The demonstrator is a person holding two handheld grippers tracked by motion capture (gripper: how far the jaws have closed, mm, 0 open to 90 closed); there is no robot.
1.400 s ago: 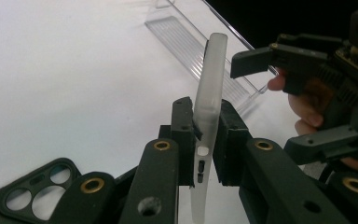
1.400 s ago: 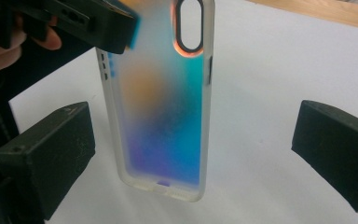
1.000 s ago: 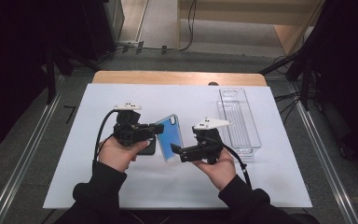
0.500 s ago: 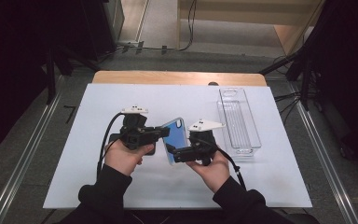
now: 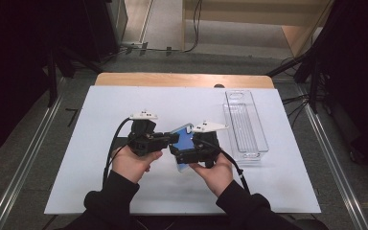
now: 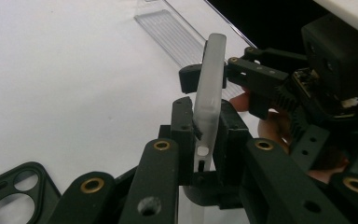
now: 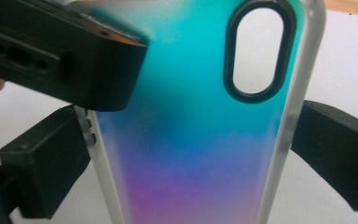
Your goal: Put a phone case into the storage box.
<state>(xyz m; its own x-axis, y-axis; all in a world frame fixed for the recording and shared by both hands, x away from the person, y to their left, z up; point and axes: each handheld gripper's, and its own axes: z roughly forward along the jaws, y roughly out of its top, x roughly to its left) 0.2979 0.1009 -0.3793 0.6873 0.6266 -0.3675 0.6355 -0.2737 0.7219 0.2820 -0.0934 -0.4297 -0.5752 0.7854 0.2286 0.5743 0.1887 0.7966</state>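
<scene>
From my seat at the remote station I read the left gripper (image 6: 205,154) first; its 2 jaws are clamped on the thin edge of the phone case (image 6: 210,100), which stands on end between them, its frosted rim rising away from the pads; just below and left of those jaws a dark green case (image 6: 16,193) with round camera holes lies flat on the white table sheet (image 6: 65,79); beyond the left jaws the right gripper (image 6: 204,77) has 1 jaw on each side of the same case, higher up its rim; in the right gripper view the case (image 7: 196,130) fills the space between the 2 jaws, teal fading to violet, its oval camera cut-out toward the top, the right pad touching the frosted edge and the left pad right against the other edge by the side buttons, so I read this gripper as holding the case across its width; in the high view both hands meet at mid-table with the case (image 5: 184,139) lifted off the sheet between them; farther right of the right jaws a clear plastic tray (image 5: 245,122) lies lengthwise on the sheet, well apart from the case.
</scene>
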